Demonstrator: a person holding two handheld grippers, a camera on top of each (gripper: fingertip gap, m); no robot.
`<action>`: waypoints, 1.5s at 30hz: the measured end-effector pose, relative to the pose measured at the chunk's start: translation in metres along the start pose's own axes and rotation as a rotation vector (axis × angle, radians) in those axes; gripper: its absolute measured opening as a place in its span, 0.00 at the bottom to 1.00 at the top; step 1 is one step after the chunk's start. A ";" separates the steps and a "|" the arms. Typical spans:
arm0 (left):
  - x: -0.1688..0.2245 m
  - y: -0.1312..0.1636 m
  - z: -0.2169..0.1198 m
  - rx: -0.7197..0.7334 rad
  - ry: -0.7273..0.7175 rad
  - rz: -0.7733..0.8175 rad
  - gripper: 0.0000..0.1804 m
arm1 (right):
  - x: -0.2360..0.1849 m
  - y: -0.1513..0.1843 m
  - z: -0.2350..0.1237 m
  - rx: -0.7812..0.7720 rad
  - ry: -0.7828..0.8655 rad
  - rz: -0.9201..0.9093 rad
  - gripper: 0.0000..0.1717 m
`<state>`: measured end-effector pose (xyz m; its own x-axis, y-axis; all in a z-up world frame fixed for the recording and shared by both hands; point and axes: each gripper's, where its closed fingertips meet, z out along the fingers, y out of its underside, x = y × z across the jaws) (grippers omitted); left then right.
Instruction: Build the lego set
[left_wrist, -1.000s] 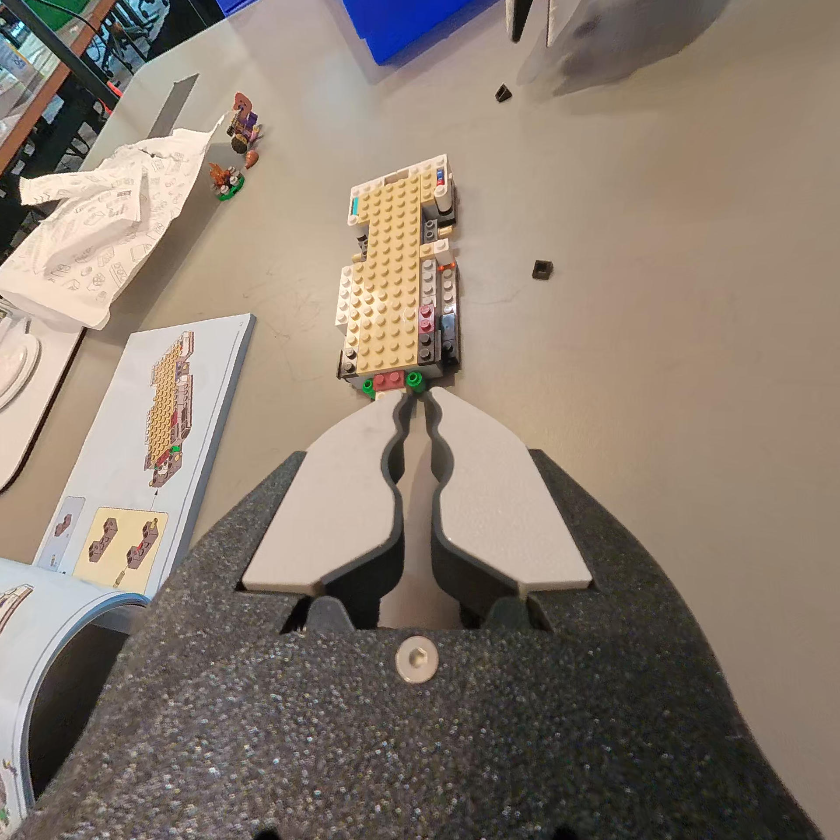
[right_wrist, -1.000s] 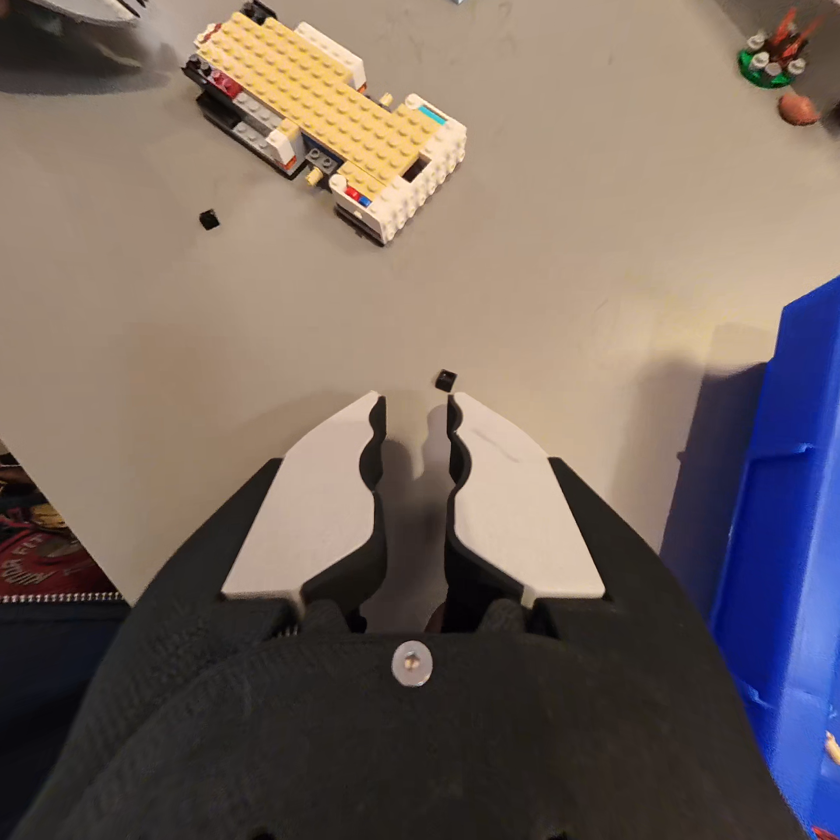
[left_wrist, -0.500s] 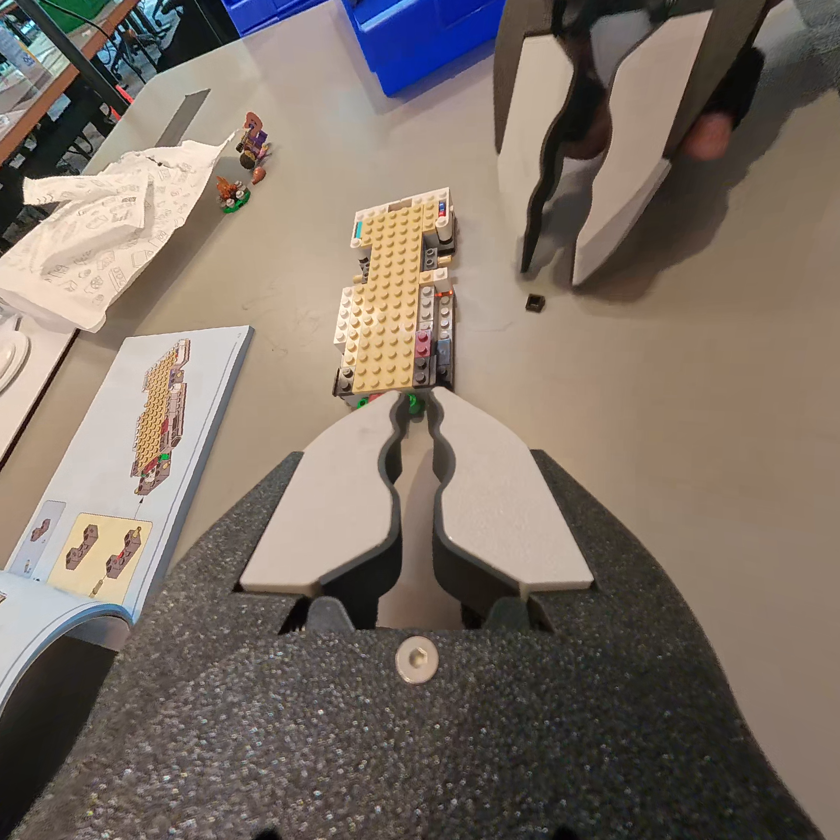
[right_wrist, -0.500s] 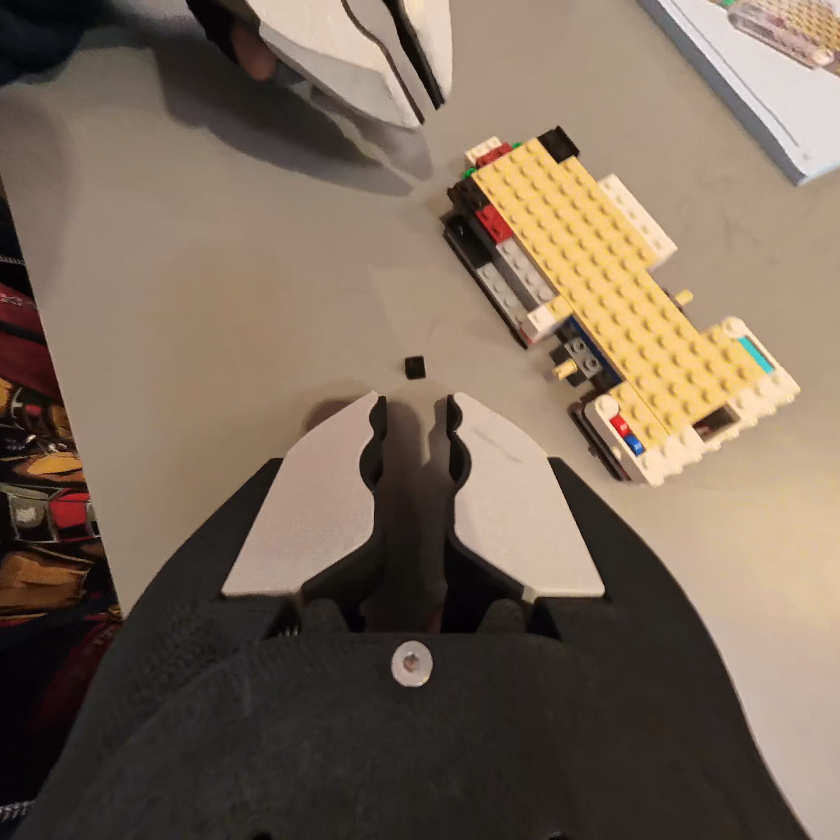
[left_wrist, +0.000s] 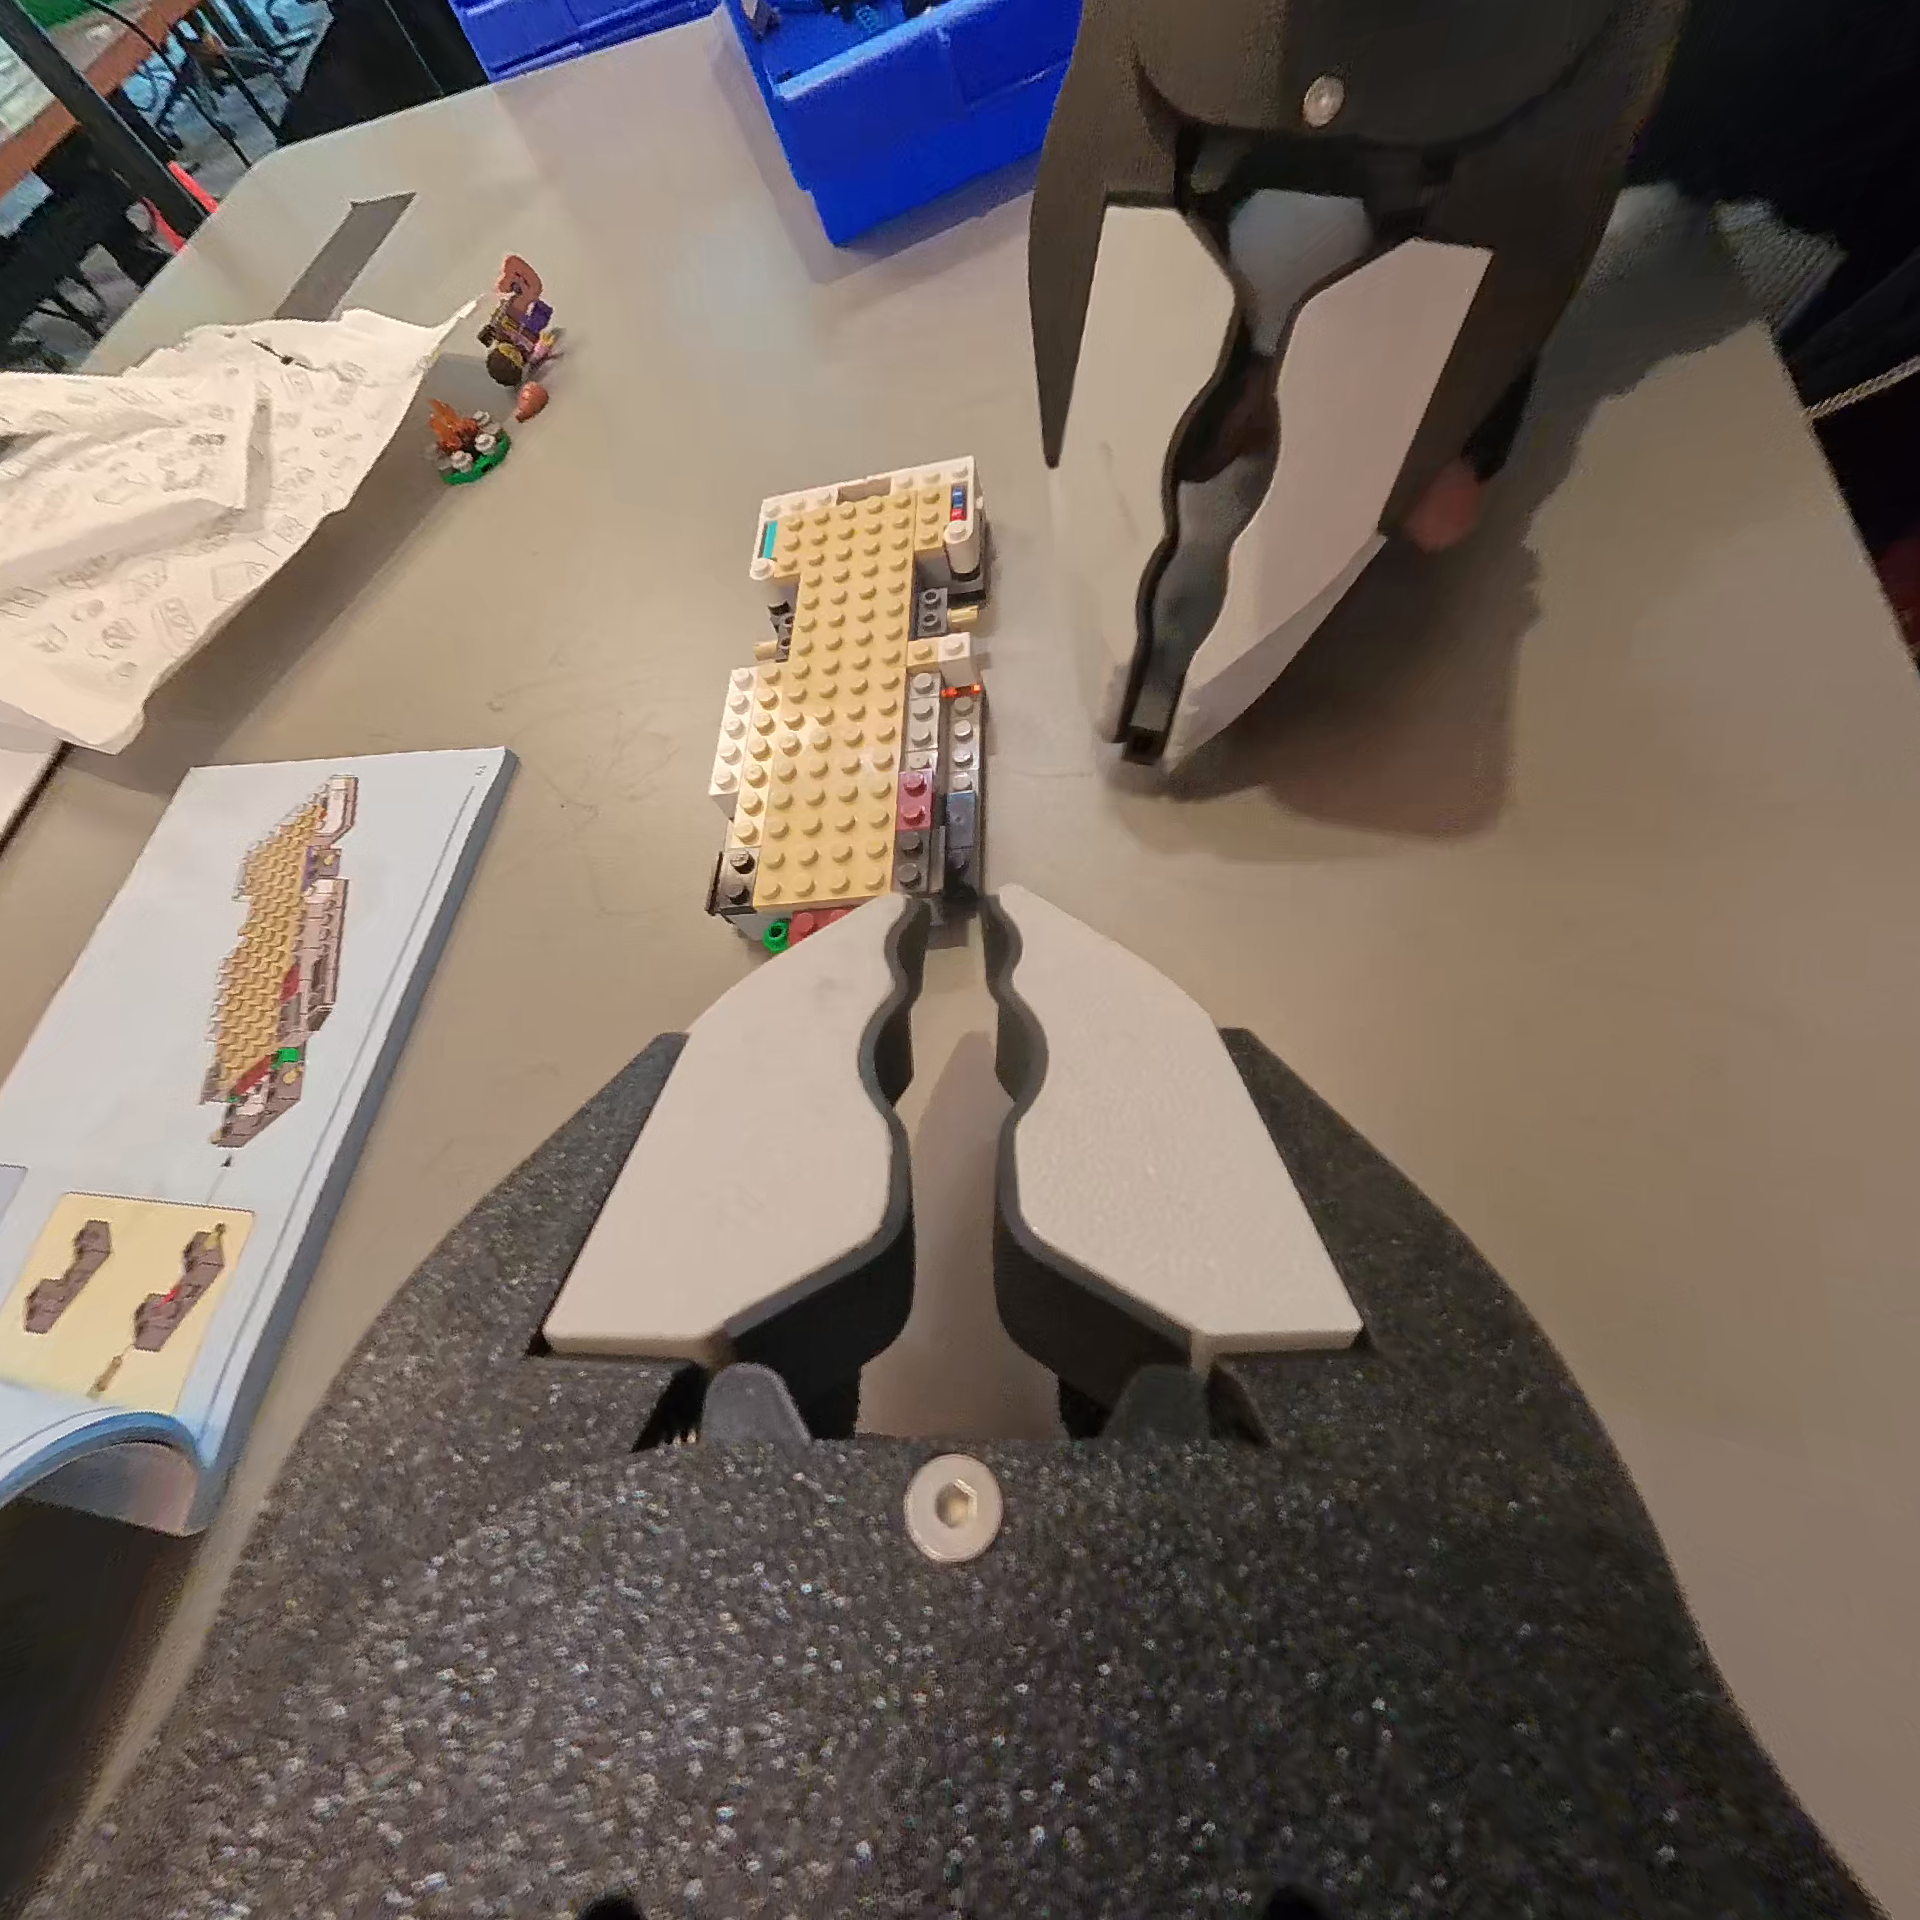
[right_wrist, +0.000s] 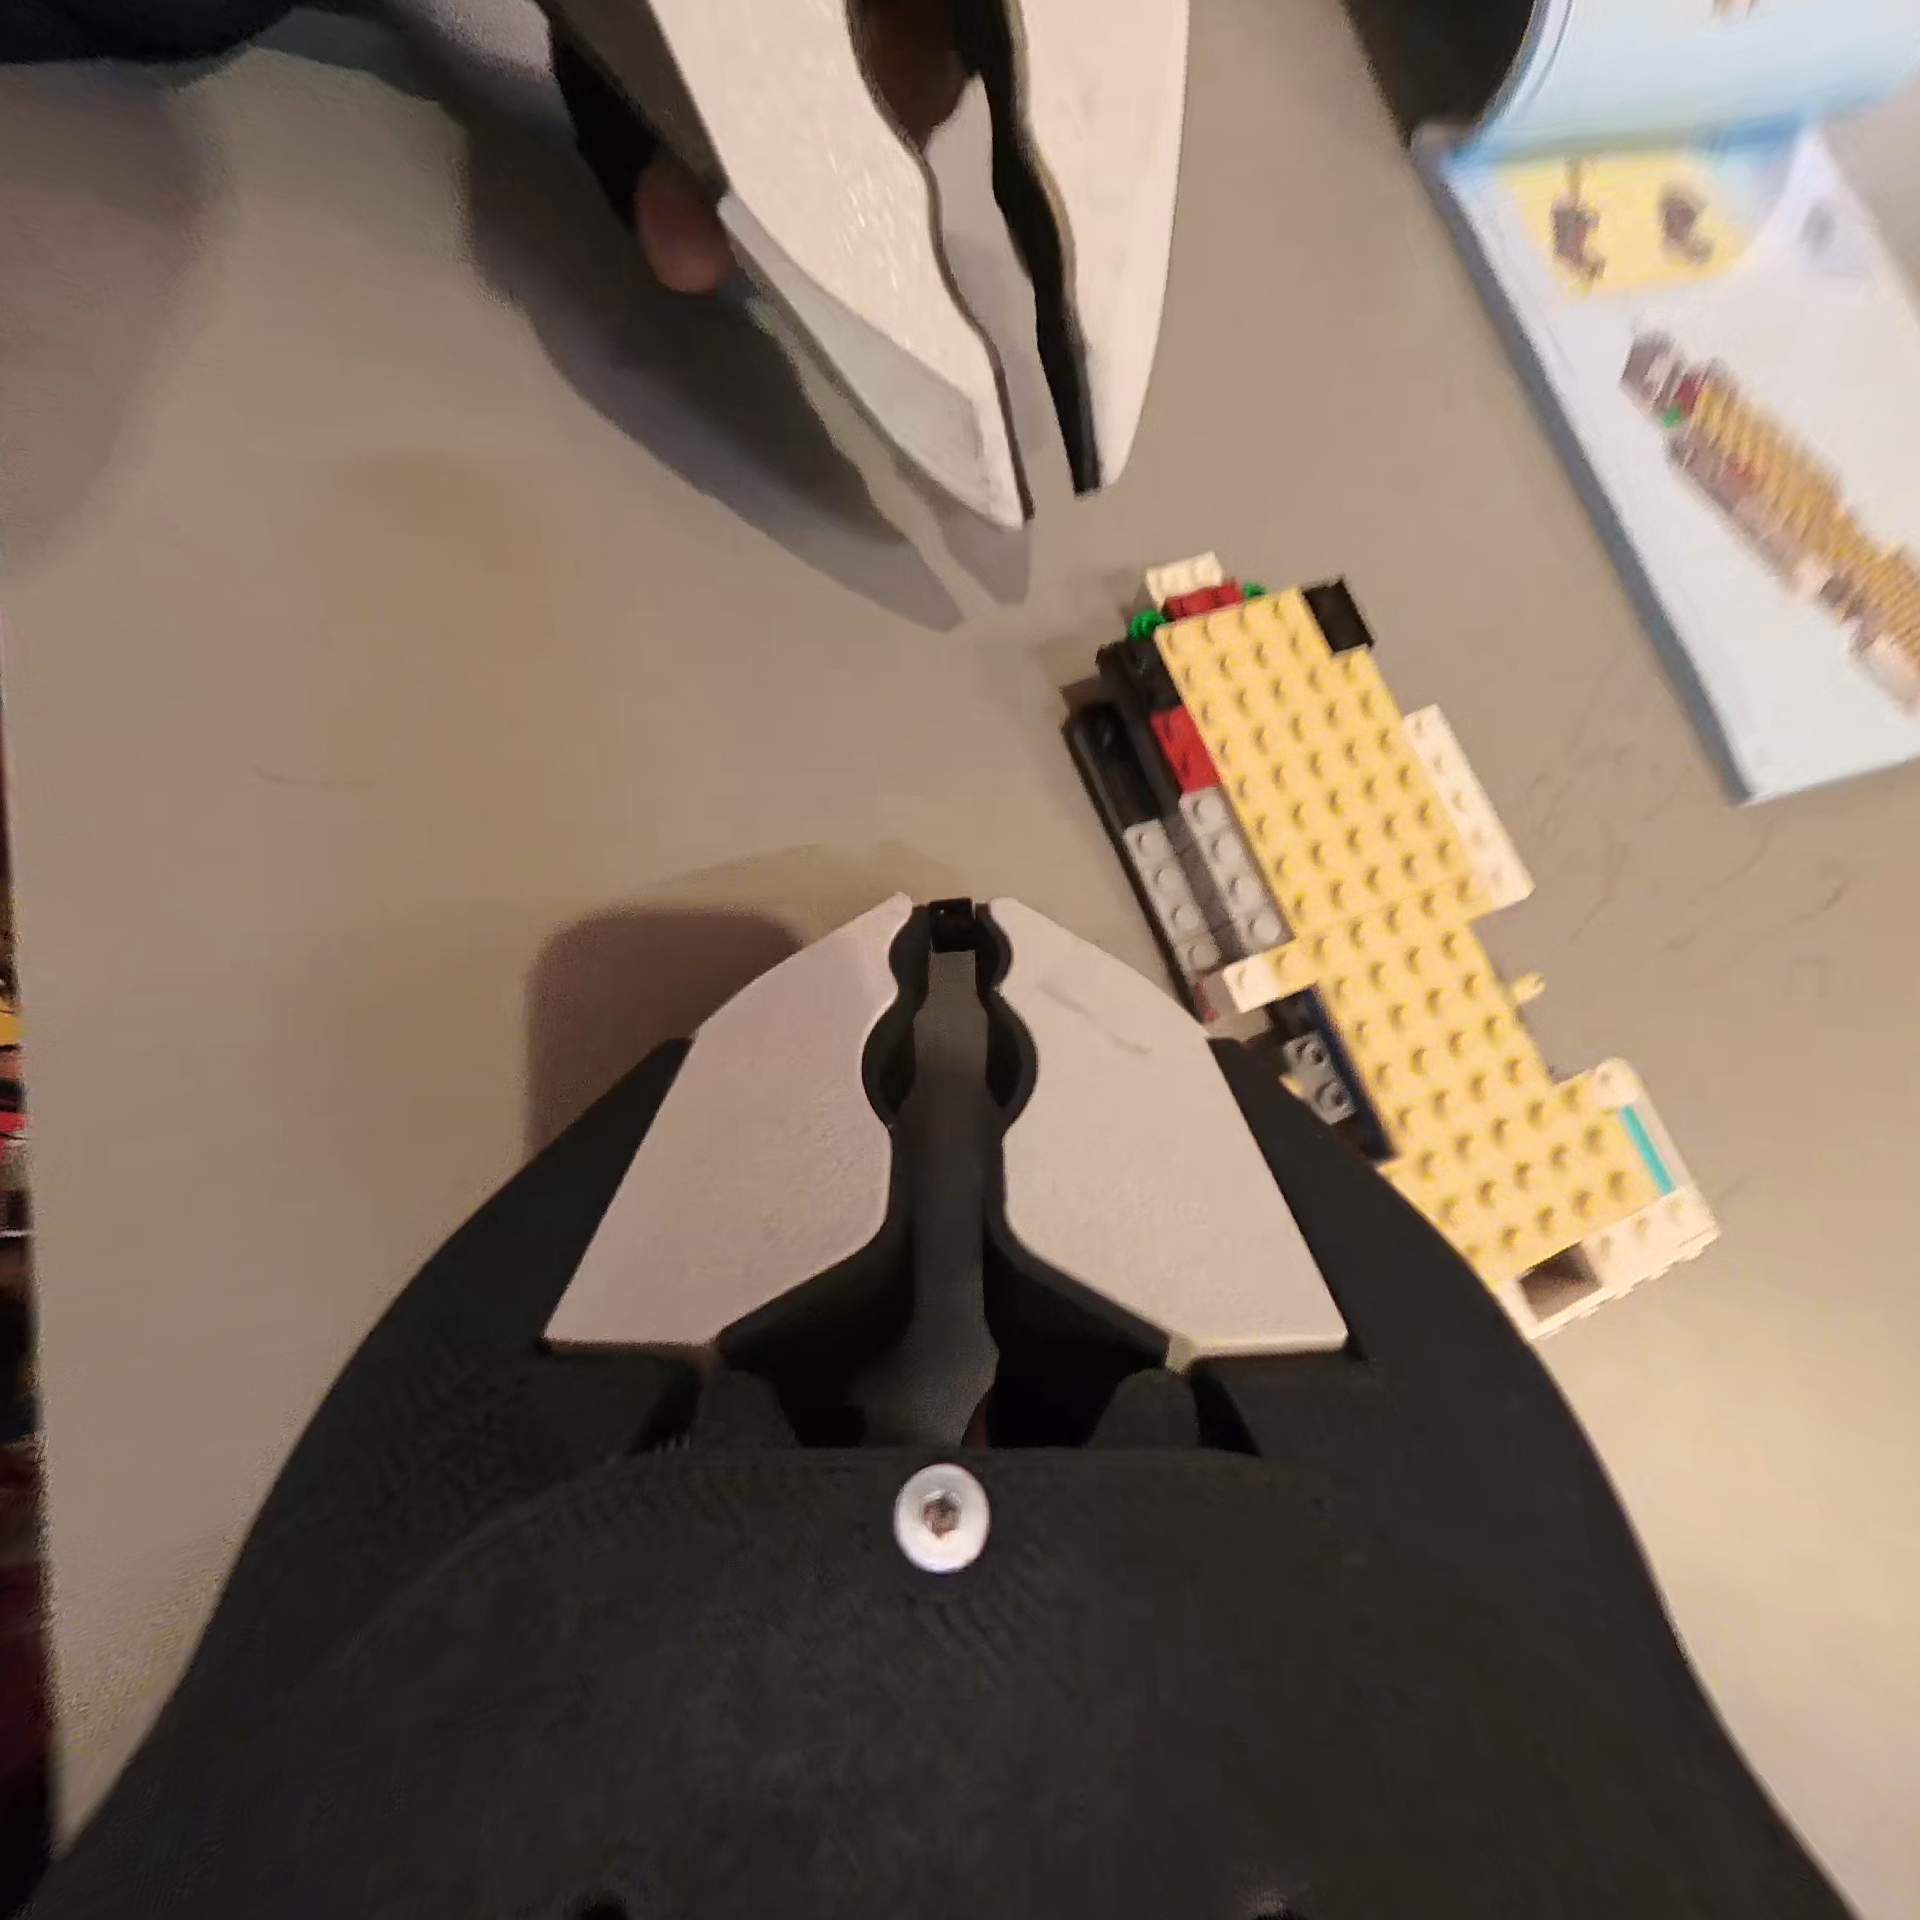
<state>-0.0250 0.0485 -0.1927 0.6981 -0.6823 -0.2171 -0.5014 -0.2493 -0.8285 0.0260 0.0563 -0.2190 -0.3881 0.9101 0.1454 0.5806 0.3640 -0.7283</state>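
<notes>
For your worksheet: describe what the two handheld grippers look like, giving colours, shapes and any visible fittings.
Both grippers share one design. The left gripper has a speckled dark grey, foam-like body, the right gripper a smoother black one. Each carries two flat light grey fingers with wavy black inner edges tapering to tips, and a silver screw at the centre.

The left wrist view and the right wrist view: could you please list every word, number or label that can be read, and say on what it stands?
Instruction booklet: a tiny mark at the page's top corner, too small to read; otherwise only pictures.
Crumpled white paper: printed line drawings; any writing is too small to read.
Brick model, blue bin, table: no text visible.
</notes>
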 end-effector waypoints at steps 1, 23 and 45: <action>0.001 -0.001 0.000 0.008 0.018 -0.026 0.06 | 0.003 -0.006 0.000 0.039 0.024 -0.058 0.05; 0.025 -0.052 -0.045 0.436 0.554 -0.483 0.12 | -0.012 -0.110 -0.030 0.791 0.097 -0.577 0.05; 0.029 -0.056 -0.045 0.449 0.601 -0.514 0.04 | -0.009 -0.109 -0.025 0.792 0.113 -0.531 0.05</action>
<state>0.0001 0.0121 -0.1297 0.3336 -0.8356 0.4365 0.1325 -0.4169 -0.8993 -0.0163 0.0134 -0.1243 -0.3664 0.6936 0.6202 -0.3194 0.5323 -0.7840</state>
